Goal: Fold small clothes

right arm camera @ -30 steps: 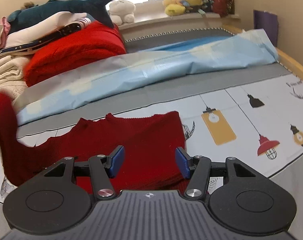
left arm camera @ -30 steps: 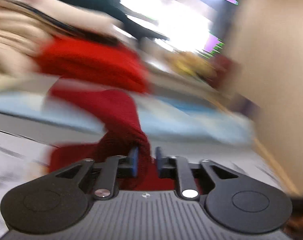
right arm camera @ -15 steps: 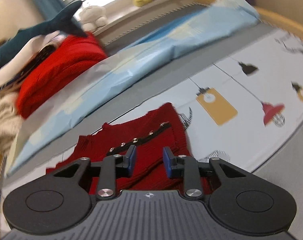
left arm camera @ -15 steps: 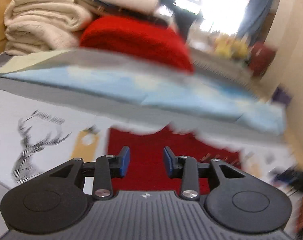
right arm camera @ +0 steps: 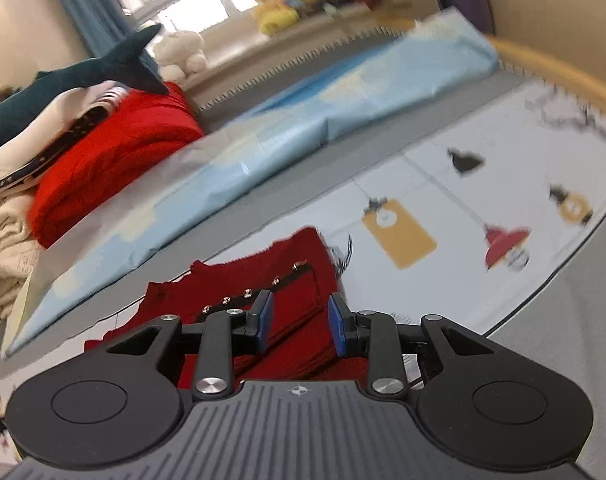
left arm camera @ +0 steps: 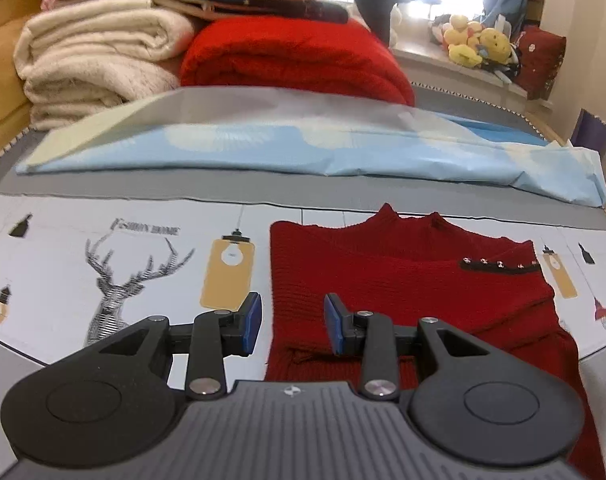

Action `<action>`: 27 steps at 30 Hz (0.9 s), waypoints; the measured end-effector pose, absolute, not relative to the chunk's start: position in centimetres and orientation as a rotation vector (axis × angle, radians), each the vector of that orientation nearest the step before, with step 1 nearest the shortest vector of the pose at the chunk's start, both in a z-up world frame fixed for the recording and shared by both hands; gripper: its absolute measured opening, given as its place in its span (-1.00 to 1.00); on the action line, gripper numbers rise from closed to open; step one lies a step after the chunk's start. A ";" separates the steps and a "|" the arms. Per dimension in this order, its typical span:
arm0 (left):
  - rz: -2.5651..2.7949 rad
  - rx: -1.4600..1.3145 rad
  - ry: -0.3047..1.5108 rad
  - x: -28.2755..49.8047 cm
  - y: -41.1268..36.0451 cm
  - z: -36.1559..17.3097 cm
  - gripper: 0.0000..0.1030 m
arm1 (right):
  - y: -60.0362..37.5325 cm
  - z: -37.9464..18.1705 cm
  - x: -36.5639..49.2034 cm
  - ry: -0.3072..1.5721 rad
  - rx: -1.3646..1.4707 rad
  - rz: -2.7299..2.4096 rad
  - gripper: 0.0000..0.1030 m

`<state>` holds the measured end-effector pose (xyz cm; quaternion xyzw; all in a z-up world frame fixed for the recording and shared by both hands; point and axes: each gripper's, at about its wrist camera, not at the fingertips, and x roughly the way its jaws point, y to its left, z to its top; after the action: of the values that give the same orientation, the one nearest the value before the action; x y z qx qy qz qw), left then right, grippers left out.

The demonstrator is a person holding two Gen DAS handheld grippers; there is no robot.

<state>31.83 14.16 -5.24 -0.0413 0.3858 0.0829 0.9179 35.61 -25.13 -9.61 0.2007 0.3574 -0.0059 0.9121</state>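
Dark red knit sweater (left arm camera: pixel 403 280) spread flat on the printed sheet (left arm camera: pixel 103 264), collar away from the fingers. Left gripper (left arm camera: pixel 291 324) parted, nothing between the blue pads; sweater's left edge running just inside the left finger (left arm camera: pixel 251 322), right finger (left arm camera: pixel 334 328) over the knit. Right gripper (right arm camera: pixel 299 322) likewise parted and empty above the sweater (right arm camera: pixel 295 312), black studded strip (right arm camera: pixel 259 290) just beyond the left finger; contact with the cloth hard to judge, view blurred.

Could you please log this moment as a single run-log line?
left gripper: open, over sweater's left edge | right gripper: open, above sweater | dark red sweater: flat on printed mat
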 end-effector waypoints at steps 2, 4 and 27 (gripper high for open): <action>0.165 -0.063 0.782 30.1 13.9 -4.5 -0.24 | -24.8 -8.1 33.5 0.690 0.345 -0.006 -0.37; 0.148 -0.047 0.762 28.1 13.7 -3.4 -0.24 | -24.6 -6.4 30.9 0.642 0.296 0.025 -0.32; 0.007 -0.185 0.711 3.4 12.2 -4.9 -0.49 | -33.6 -13.7 9.8 0.710 0.359 0.021 -0.19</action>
<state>3.43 12.25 -4.92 -0.0905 0.3477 0.0035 0.9332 9.76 -33.55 -13.70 0.1750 0.3455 0.0100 0.9219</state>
